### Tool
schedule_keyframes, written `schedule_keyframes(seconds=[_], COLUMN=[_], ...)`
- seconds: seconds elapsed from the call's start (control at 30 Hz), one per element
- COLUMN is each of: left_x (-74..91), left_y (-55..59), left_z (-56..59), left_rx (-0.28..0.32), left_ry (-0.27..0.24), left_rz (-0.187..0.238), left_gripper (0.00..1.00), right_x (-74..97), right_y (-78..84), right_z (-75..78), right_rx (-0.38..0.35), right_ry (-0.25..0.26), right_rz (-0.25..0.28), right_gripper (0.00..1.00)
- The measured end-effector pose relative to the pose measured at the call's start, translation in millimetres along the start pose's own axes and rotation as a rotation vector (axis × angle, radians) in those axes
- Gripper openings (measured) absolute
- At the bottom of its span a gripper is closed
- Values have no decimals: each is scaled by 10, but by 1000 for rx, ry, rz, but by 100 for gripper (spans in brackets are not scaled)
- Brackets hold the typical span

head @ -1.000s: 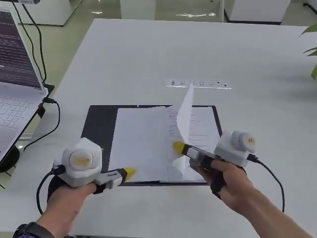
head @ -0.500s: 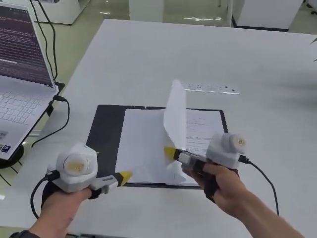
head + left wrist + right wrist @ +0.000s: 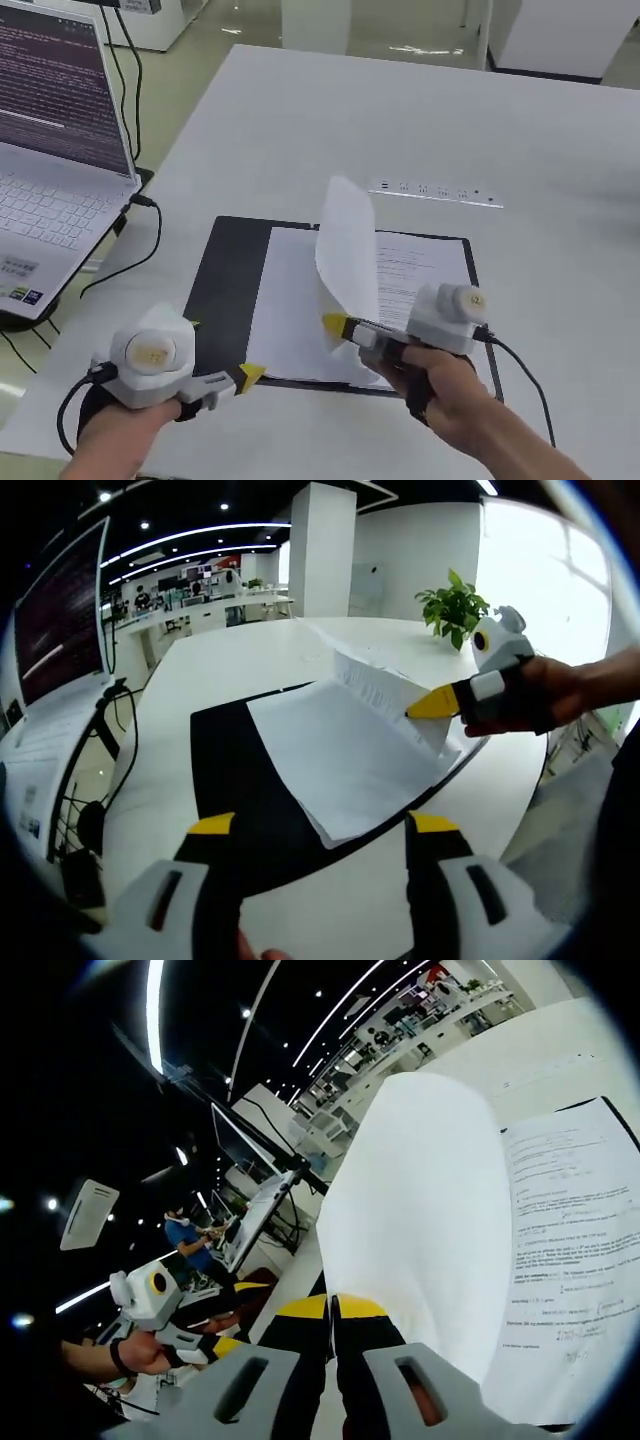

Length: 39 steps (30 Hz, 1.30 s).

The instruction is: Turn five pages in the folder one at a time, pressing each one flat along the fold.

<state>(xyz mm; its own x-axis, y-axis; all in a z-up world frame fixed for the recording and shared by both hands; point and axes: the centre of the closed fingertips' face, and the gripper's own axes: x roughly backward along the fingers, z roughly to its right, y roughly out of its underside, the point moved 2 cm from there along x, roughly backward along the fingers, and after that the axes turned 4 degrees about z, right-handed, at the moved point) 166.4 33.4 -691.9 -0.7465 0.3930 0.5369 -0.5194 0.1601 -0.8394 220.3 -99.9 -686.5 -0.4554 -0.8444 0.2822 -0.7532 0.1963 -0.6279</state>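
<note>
A black folder [image 3: 228, 290] lies open on the white table [image 3: 330, 110], with a blank sheet [image 3: 290, 310] on its left and a printed page [image 3: 425, 270] on its right. My right gripper [image 3: 335, 325] is shut on the lower edge of one page [image 3: 347, 250], which stands upright and curled over the middle of the folder. The right gripper view has the jaws [image 3: 330, 1310] closed on that page [image 3: 420, 1220], beside the printed page [image 3: 570, 1260]. My left gripper [image 3: 248, 375] is open at the folder's front left edge. Its view [image 3: 322, 825] looks across the folder [image 3: 230, 770] to the right gripper [image 3: 435, 702].
An open laptop [image 3: 50, 150] stands at the table's left edge, with a black cable [image 3: 140, 250] trailing from it. A white power strip [image 3: 435, 190] lies behind the folder. A potted plant [image 3: 452, 605] stands far off beyond the table.
My right gripper has carried the held page leftward, from the right side to above the middle of the folder. The left gripper has stayed at the front left edge.
</note>
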Motion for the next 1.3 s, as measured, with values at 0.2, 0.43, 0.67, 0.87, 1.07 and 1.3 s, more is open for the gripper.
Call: schedule_keyframes(seconds=[0.2, 0.43, 0.67, 0.87, 1.07, 1.3], left_x=[24, 67, 101, 147, 156, 174], left_y=[25, 38, 40, 16, 53, 55], left_z=[-59, -79, -131, -201, -235, -271], left_rx=[18, 11, 26, 62, 71, 79], left_ry=[-13, -11, -19, -38, -41, -48], left_rz=[6, 4, 12, 37, 33, 39], left_gripper=[66, 67, 67, 67, 67, 67], right_x=[-153, -287, -408, -499, -598, -684], right_y=[88, 186, 275, 362, 435, 524], right_z=[-63, -81, -77, 27, 60, 126], right_rx=[-4, -11, -51, -72, -96, -113], right_ry=[-15, -28, -30, -17, -2, 26], right_rz=[-36, -74, -105, -143, -159, -178], right_gripper=[0, 0, 0, 0, 0, 0])
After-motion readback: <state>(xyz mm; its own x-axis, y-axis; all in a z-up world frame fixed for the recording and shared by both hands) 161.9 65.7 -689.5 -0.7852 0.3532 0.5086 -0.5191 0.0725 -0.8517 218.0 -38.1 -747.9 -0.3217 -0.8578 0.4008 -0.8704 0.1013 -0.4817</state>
